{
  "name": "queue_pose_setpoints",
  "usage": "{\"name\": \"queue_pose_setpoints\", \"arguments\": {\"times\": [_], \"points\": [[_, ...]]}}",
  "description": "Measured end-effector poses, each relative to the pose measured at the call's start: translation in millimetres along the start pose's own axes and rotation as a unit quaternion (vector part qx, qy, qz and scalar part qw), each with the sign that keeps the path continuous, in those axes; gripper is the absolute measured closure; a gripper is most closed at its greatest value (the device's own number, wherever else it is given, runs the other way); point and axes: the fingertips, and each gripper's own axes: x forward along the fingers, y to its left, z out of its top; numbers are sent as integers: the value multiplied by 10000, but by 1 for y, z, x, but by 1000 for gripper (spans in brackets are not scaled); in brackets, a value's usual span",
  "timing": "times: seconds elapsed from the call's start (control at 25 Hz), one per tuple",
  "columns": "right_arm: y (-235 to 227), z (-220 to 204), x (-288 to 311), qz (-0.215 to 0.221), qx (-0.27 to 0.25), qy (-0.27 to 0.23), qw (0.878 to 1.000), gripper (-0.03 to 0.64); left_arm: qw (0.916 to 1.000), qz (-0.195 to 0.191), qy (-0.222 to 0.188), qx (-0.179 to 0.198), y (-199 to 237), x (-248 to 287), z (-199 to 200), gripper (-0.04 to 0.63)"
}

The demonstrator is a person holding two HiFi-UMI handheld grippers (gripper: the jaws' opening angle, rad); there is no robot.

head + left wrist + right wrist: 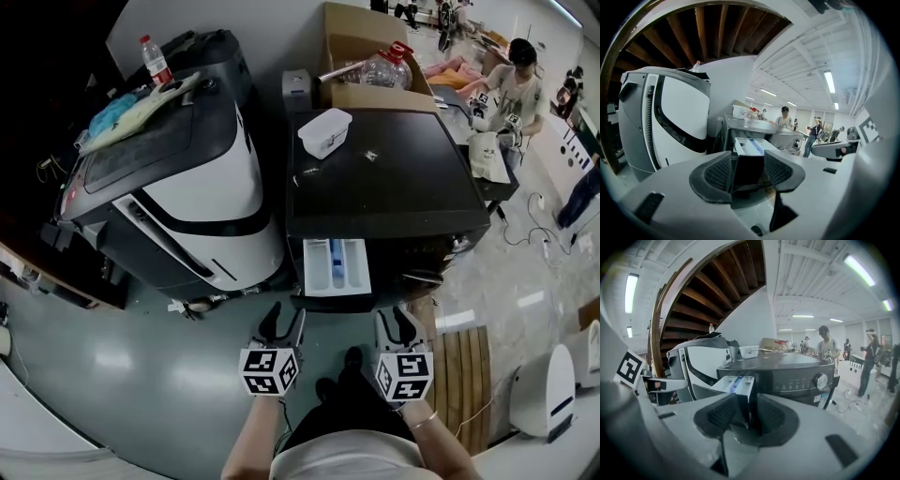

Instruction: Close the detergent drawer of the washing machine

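1. Head view, status: drawer [336, 265] stands fully pulled out from the washer [384, 178]. Closing is not yet begun, and the whole push is left.
2. Drawer, location: upper left of the washer's front, jutting toward the person, just ahead of the two grippers.
3. Drawer, appearance: pale tray split into lengthwise compartments, with a blue insert in the middle one. Dark front panel matches the washer. Contents, if any, are too small to tell.
4. Left gripper [284, 323]: fingers [717, 172] moderately apart, holding nothing. Drawer front lines up beyond the gap, near but apparently not touching.
5. Right gripper [398, 326]: fingers [723, 413] likewise parted and empty. Drawer's right side shows past them, apart from it.
6. Remaining, by judgement: bring a gripper against the front panel and press straight in until flush with the washer's front.
7. Other: clear box [324, 131] on the washer top; second machine [178, 178] at left.
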Motion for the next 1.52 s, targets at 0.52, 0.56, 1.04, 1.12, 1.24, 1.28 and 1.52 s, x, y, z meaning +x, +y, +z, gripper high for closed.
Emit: {"name": "queue_pose_setpoints", "arguments": {"times": [0.52,0.56,1.04,1.12,1.24,1.28,1.52], "points": [[4,-21,16,114,74,300,9995,491,9997,-10,258,19,5,5,-16,397],[3,-23,18,111,87,331,9994,491,9996,-22,287,19,5,6,-18,397],[4,-54,36,166,20,753,9970,491,9983,34,578,-94,15,24,-44,410],[3,-58,39,153,48,802,9966,491,9979,21,641,-59,15,27,-49,411],[2,-59,48,158,61,805,9966,491,9976,37,696,-10,17,32,-52,416],[2,-60,50,168,57,808,9966,491,9974,53,720,-17,18,33,-54,417],[5,-60,62,290,33,845,9960,491,9964,80,839,-57,19,37,-64,433]]}}
